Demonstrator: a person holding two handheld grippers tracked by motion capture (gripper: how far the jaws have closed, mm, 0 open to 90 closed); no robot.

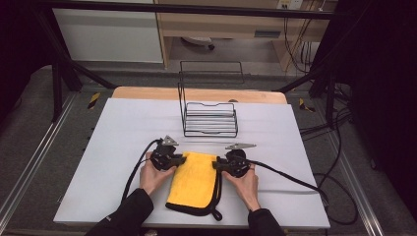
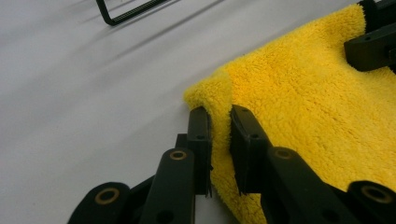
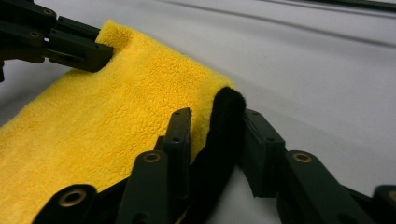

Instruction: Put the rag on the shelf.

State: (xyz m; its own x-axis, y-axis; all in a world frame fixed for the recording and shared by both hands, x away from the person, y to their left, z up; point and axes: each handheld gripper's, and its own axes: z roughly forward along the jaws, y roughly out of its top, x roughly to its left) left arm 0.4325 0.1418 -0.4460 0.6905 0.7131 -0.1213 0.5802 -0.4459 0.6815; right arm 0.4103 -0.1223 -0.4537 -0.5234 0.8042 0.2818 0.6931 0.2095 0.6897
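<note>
Your left gripper [image 1: 180,159] pinches the far-left corner of the yellow towel [image 1: 193,181], and your right gripper [image 1: 218,164] clamps the far-right corner at its black trim [image 3: 223,135]. The towel lies flat on the white table [image 1: 123,147] between your hands, long axis running toward you. Both corners sit level, so lift evenly toward the wire rack [image 1: 210,118] straight ahead.

right gripper [image 3: 212,140] pinching yellow cloth's [image 3: 116,121] black edge
</note>
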